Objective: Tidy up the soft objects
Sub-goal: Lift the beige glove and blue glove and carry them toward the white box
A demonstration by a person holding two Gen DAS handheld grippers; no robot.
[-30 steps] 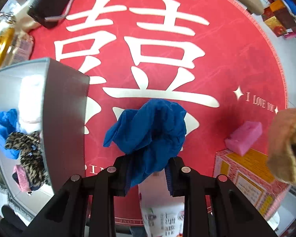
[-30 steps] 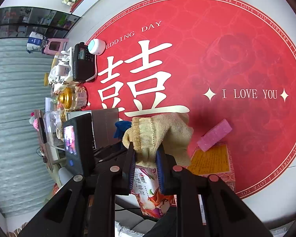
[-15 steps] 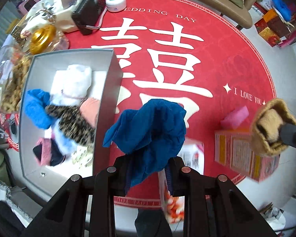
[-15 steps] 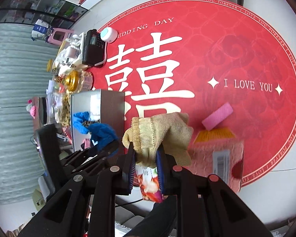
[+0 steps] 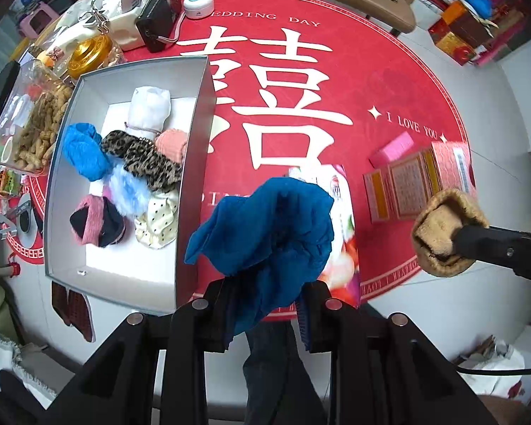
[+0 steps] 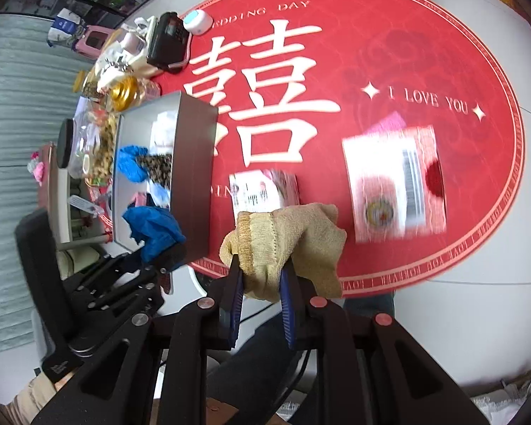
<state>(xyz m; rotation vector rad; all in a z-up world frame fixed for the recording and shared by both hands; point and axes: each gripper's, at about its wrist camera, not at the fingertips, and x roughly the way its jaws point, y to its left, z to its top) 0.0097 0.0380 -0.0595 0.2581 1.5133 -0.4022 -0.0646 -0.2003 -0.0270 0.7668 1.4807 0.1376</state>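
- Both grippers have risen since a second ago: the grey box (image 5: 194, 163), then cut off at the edge of the left view, now shows whole from above, and the table's red round mat (image 5: 389, 81) looks smaller.
- Left gripper (image 5: 265, 304) points down, its jaws pinching a crumpled blue cloth (image 5: 265, 226) that bunches up above the fingertips, hanging over the mat just right of the box.
- Right gripper (image 6: 262, 283) has its jaws clamped on a tan knitted glove (image 6: 283, 244), held in the air over the near rim of the mat; from the left view the glove (image 5: 446, 230) sits well to the right of the blue cloth.
- Inside the box lie a white cloth (image 5: 148, 109), a second blue piece (image 5: 85, 152), a leopard-print scrunchie (image 5: 145, 163), a peach piece (image 5: 171, 143), a fluffy pale-blue piece (image 5: 127, 191), a cream dotted piece (image 5: 157, 223) and a pink-and-black band (image 5: 95, 225).
- On the mat, a pink block (image 5: 391, 148) lies beside a red-and-yellow carton (image 5: 414, 180), and a printed packet (image 5: 340, 219) lies partly hidden under the blue cloth.
- Behind the box stand a gold-lidded jar (image 5: 88, 53) and a black radio (image 5: 159, 16).
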